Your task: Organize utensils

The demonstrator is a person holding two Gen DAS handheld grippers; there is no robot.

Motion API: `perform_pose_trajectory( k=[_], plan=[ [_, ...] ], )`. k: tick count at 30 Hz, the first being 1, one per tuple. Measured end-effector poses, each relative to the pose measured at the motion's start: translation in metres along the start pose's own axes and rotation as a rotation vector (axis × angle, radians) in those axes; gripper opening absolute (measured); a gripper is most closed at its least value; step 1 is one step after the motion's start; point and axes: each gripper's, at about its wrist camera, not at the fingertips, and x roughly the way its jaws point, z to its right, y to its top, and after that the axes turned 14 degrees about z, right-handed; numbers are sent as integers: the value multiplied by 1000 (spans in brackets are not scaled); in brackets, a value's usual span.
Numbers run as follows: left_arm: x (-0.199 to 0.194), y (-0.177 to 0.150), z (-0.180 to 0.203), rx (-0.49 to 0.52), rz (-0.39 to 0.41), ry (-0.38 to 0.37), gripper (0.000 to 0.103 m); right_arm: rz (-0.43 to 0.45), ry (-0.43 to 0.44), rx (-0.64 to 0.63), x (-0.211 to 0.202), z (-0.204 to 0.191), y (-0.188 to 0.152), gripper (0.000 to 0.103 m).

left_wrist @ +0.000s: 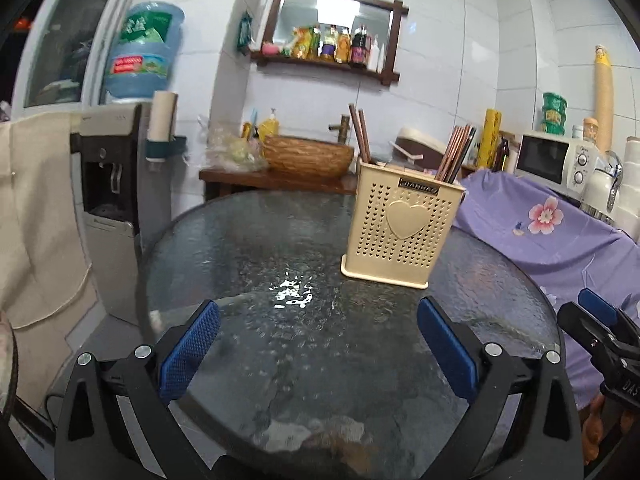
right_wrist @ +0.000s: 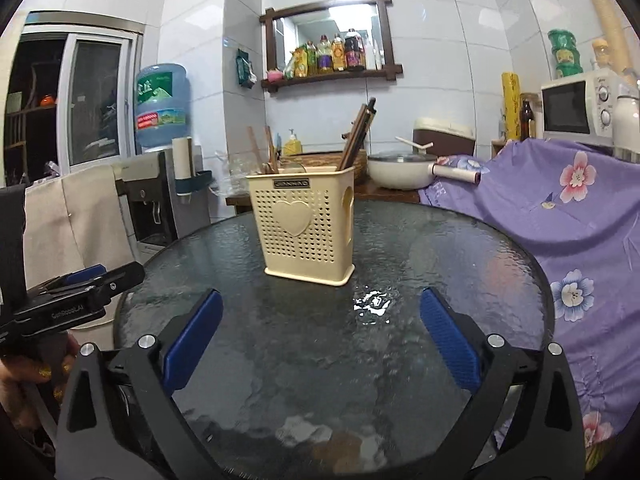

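While both grippers hover above the near edge of the surface [left_wrist: 248, 248], the utensil holder [left_wrist: 402, 222] stands upright on the glass, toward the far side. Holder: cream plastic, rectangular, walls perforated with small heart-shaped holes, one large raised heart on the front, a dark label strip at the top rim, a flared base. Chopsticks [left_wrist: 454, 152] lean out of its right compartment as a brown bundle; two more [left_wrist: 358, 134] stand in the left one.

Left gripper [left_wrist: 318, 344]: blue pads set wide apart, nothing between them. Right gripper [right_wrist: 322, 338]: likewise wide, holding nothing.

Surface: round, dark textured glass with a black rim, a bright glare spot near its middle.

Room: white tiled walls; a wooden-framed mirror shelf [left_wrist: 334, 32] with bottles on the far wall. Water dispenser [left_wrist: 116, 184] at left. Woven basket [left_wrist: 308, 156] behind the surface. Microwave [left_wrist: 558, 156] at right above a purple floral cloth [left_wrist: 560, 232].
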Motion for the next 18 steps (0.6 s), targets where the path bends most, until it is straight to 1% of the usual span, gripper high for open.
perform_pose_trajectory(
  k=[4, 6, 9, 14, 18],
  plan=[
    [-39, 1, 15, 52, 67, -4, 97, 46, -3, -46, -40, -15, 1, 97],
    [-53, 2, 25, 88, 79, -1, 97, 71, -2, -52, -60, -21, 4, 97],
    [-71, 4, 33, 108, 101, -21, 97, 89, -7, -41, -78, -22, 8, 97],
    [-86, 4, 34, 108, 105, -14, 97, 111, -23, -33, -101, -23, 13, 97],
    [-86, 3, 35, 111, 89, 2, 97, 123, -29, -43, -107, -23, 16, 97]
  ],
)
